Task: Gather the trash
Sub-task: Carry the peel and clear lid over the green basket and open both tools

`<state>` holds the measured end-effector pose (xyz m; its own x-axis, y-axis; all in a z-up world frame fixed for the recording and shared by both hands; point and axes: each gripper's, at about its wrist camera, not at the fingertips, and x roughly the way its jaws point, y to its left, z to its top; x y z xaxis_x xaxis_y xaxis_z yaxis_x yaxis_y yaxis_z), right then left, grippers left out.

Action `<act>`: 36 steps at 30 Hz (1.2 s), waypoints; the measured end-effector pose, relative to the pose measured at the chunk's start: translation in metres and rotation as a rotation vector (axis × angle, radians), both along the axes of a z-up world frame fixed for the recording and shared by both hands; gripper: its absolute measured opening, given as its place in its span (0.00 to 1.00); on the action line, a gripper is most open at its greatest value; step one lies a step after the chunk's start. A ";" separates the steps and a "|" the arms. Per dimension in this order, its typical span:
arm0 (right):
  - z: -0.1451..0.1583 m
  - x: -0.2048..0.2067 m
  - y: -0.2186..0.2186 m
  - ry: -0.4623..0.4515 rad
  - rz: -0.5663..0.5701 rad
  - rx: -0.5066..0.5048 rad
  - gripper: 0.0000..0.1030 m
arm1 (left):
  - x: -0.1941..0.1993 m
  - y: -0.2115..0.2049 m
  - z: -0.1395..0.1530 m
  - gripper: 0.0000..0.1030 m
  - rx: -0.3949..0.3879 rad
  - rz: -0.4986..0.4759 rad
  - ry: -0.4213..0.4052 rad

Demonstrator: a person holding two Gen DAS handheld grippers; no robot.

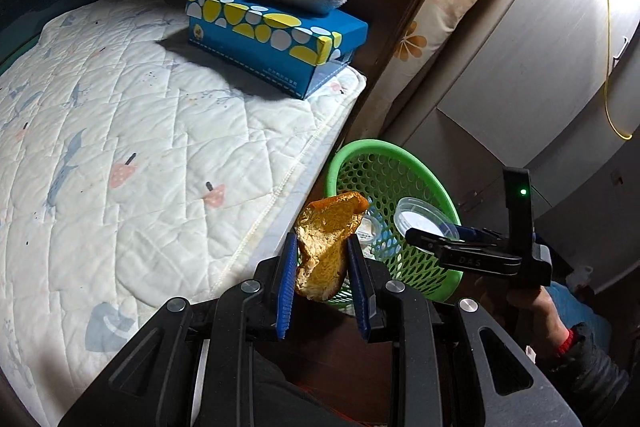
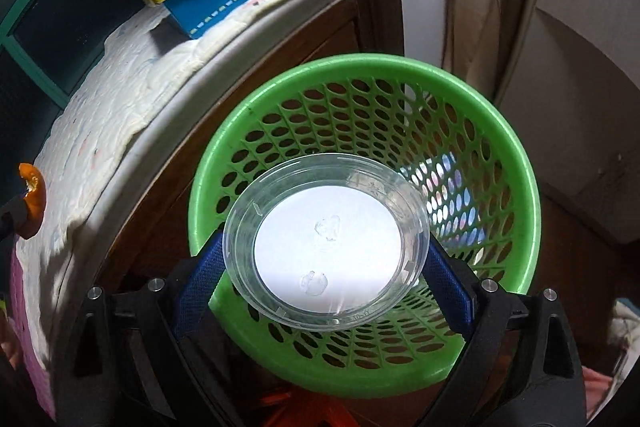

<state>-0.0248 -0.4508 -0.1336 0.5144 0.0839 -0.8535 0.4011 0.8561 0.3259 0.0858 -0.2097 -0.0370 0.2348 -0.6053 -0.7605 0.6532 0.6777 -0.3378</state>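
From the left wrist, the left gripper [image 1: 323, 259] has its blue pads narrowly apart and clamped on a piece of orange peel [image 1: 326, 245], beside the bed [image 1: 140, 131] and near the green basket [image 1: 420, 163].

From the right wrist, the right gripper [image 2: 324, 267] pinches a clear plastic lid [image 2: 326, 241] by its edges, above the basket's opening.

Strong light is falling from the upper right, washing out the white quilted bed cover [image 1: 132, 131] and the pale wall panel [image 1: 560, 27], while the blue-and-yellow patterned box [image 1: 276, 35] is casting a hard dark shadow to its left. The corners of both fisheye views are sinking into black and straight edges are bowing near the rims. Glare is whitening the round clear plastic lid [image 2: 326, 247], and the green perforated plastic basket [image 2: 400, 75] is staying sharp while the right edge is smearing slightly.
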 end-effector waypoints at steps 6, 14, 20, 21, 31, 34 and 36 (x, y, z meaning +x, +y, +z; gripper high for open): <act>-0.016 0.008 -0.010 0.018 -0.019 0.063 0.90 | -0.002 -0.014 -0.006 0.24 0.021 -0.022 0.013; -0.018 0.028 -0.010 0.028 -0.001 0.061 0.91 | -0.002 -0.021 -0.016 0.24 0.037 -0.026 0.034; -0.006 0.022 -0.011 -0.004 -0.011 0.043 0.91 | -0.003 -0.026 -0.018 0.24 0.034 -0.036 0.041; -0.002 0.018 -0.011 -0.012 -0.012 0.033 0.91 | -0.003 -0.027 -0.018 0.24 0.034 -0.040 0.041; 0.038 -0.023 -0.013 -0.084 -0.019 -0.061 0.91 | -0.009 -0.059 -0.021 0.24 0.036 -0.097 0.054; 0.047 -0.035 -0.015 -0.102 -0.031 -0.076 0.91 | -0.012 -0.075 -0.022 0.24 0.045 -0.121 0.055; 0.053 -0.043 -0.017 -0.116 -0.047 -0.086 0.91 | -0.013 -0.085 -0.024 0.24 0.052 -0.135 0.061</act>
<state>-0.0677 -0.4676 -0.0806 0.6114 -0.0131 -0.7912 0.4052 0.8641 0.2987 0.0728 -0.2950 -0.0615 0.1064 -0.5877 -0.8021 0.7189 0.6027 -0.3463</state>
